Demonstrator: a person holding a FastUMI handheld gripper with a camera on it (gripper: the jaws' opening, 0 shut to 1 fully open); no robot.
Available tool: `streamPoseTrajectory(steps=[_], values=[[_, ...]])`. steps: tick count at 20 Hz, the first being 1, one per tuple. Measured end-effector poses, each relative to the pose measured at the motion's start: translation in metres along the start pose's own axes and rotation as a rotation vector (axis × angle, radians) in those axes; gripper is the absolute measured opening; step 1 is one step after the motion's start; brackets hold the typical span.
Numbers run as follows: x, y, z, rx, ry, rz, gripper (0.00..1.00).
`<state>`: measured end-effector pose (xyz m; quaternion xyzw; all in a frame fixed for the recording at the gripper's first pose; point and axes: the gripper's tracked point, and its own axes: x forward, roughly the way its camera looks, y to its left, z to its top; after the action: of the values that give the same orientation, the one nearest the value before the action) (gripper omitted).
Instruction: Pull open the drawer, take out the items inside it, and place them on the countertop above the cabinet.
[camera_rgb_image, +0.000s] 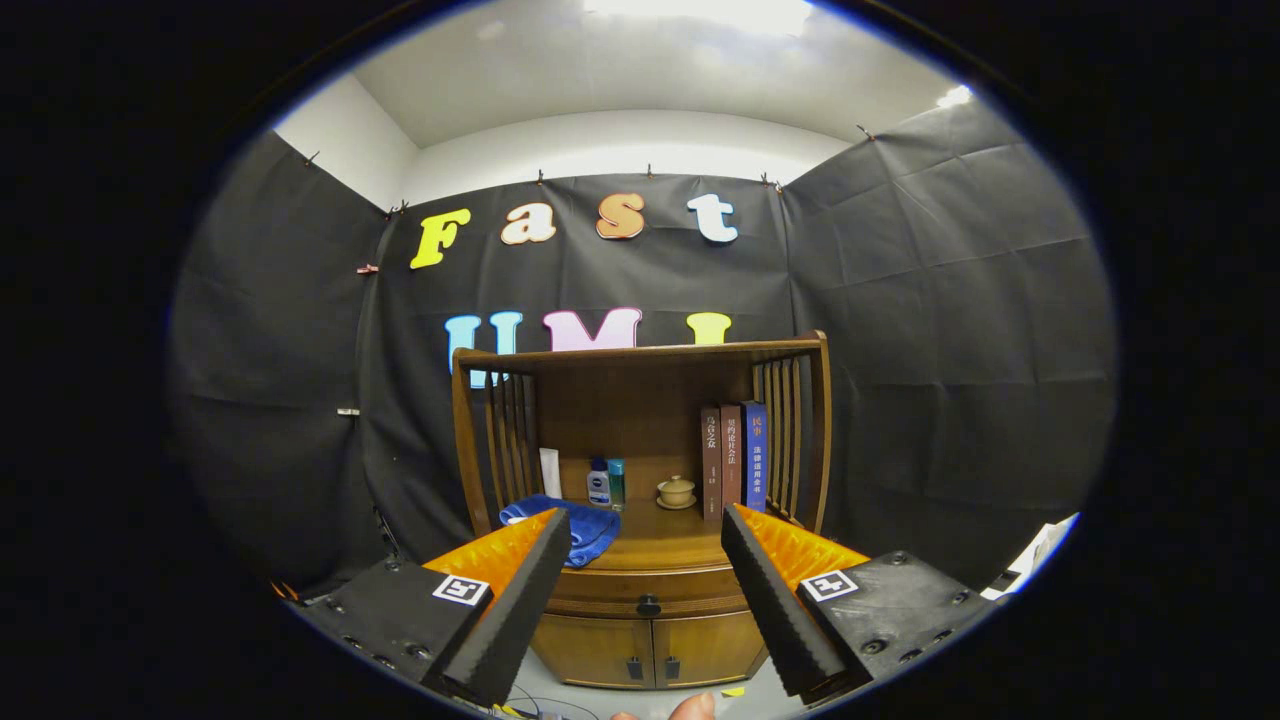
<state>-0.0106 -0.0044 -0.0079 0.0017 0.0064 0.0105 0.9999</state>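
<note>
Drawer (648, 590), closed, sits beyond and between the wide-spread, empty fingers (645, 530).

Light falls from bright white ceiling panels (700, 15) far overhead, blown out to pure glare, while the matte black cloth walls (950, 300) soak it up and stay dim. The brown wooden cabinet with slatted sides (640, 590) is evenly lit and sharp, though its recess is shadowed under the top shelf. Fisheye bending curves the walls and ceiling hard toward the rim, and the gripper (646, 530), its two black-and-orange foam-padded fingers (510, 590) spread wide apart, looms large, slightly soft.
</note>
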Motion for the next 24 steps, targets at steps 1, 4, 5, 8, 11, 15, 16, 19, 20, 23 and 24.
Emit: streamPoseTrajectory(steps=[1, 4, 5, 8, 11, 15, 16, 19, 20, 23, 24], values=[[0.001, -0.001, 0.001, 0.002, -0.002, -0.002, 0.97], [0.002, -0.005, -0.001, 0.013, -0.001, -0.004, 0.97], [0.003, -0.005, 0.000, 0.016, -0.006, -0.002, 0.97], [0.016, -0.006, 0.001, 0.015, -0.042, 0.001, 0.97], [0.040, -0.002, -0.007, 0.008, -0.074, 0.016, 0.97], [0.086, 0.000, -0.051, -0.018, -0.050, 0.027, 0.97], [0.096, 0.001, -0.065, -0.020, -0.043, 0.030, 0.97], [0.127, 0.005, -0.122, -0.034, 0.018, 0.040, 0.98], [0.135, 0.005, -0.143, -0.036, 0.044, 0.040, 0.98], [0.152, 0.008, -0.193, -0.007, 0.077, 0.049, 0.98], [0.157, 0.010, -0.210, -0.004, 0.081, 0.051, 0.98]])
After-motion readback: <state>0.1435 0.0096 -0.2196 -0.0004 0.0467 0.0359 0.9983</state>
